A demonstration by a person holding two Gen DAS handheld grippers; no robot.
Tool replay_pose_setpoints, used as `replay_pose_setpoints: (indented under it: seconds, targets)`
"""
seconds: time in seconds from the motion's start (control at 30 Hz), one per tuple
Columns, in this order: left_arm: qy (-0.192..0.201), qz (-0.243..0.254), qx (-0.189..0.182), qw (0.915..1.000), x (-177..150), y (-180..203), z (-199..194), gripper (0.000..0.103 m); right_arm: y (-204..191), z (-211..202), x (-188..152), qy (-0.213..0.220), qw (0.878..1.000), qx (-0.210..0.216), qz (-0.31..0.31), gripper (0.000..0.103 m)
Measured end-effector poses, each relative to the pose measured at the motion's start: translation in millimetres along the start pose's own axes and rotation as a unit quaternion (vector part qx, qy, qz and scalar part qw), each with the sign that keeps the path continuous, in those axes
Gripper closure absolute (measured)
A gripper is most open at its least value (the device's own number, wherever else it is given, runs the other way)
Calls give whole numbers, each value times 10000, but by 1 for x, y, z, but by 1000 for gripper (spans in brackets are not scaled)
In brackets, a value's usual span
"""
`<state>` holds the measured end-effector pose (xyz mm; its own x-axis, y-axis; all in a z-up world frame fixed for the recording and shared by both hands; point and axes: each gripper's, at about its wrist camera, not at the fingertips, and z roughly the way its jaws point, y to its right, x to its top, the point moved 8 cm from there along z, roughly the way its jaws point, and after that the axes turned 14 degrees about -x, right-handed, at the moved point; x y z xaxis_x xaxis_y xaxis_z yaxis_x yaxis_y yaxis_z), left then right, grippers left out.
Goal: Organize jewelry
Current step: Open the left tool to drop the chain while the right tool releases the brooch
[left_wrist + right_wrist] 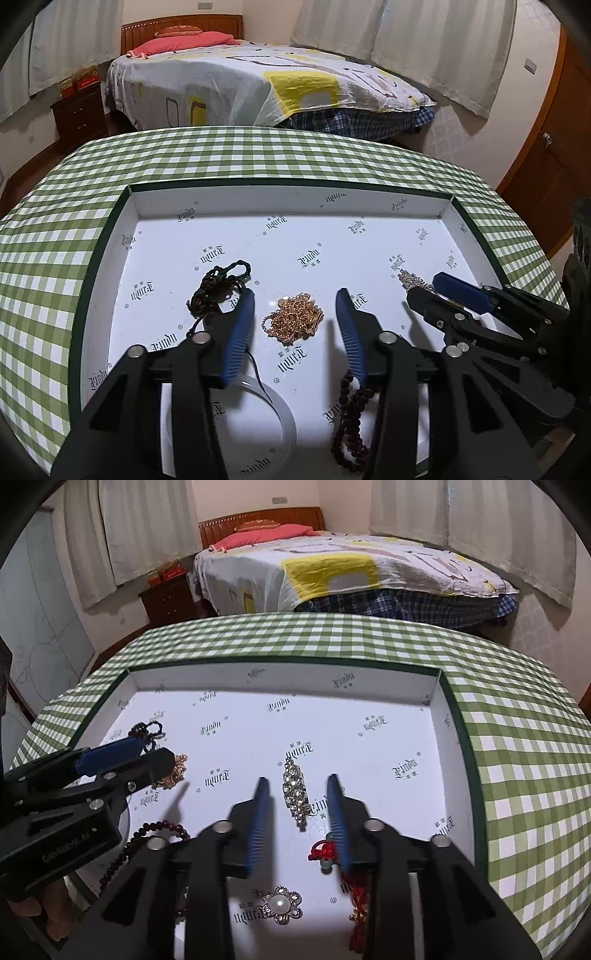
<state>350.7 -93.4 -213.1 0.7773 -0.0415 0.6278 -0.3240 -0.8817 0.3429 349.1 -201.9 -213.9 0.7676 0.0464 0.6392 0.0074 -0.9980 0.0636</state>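
Observation:
A shallow white tray [295,201] with a dark green rim holds the jewelry. In the left wrist view my left gripper [295,295] is open, its fingers either side of a heap of gold chain [295,319]. A dark braided cord [218,284] lies left of it, dark red beads [349,417] lie under the right finger. In the right wrist view my right gripper [297,781] is open around a rhinestone hair clip [295,788]. A pearl flower brooch [280,902] and a red knotted cord [325,851] lie nearer the camera.
The tray [280,681] sits on a table with a green checked cloth [258,155]. A clear bangle [280,413] lies in the tray's near part. A bed [258,81] and a dark nightstand [79,114] stand beyond the table.

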Motion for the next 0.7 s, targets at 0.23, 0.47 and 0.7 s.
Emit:
replay_pose_setpoints:
  seconds: [0.23,0.47,0.7]
  targets:
    - [307,21,-91,9995,9,11,-34,44,10,-35,17,391,9992,10,114,68]
    - [616,97,-95,9980,4,29,-81,43,29,-79,18,641,9977,-53,227,68]
    - [784,127,-13,9968,-15,44,-116,42,50,-108,-8,620,9969,-174,449,68]
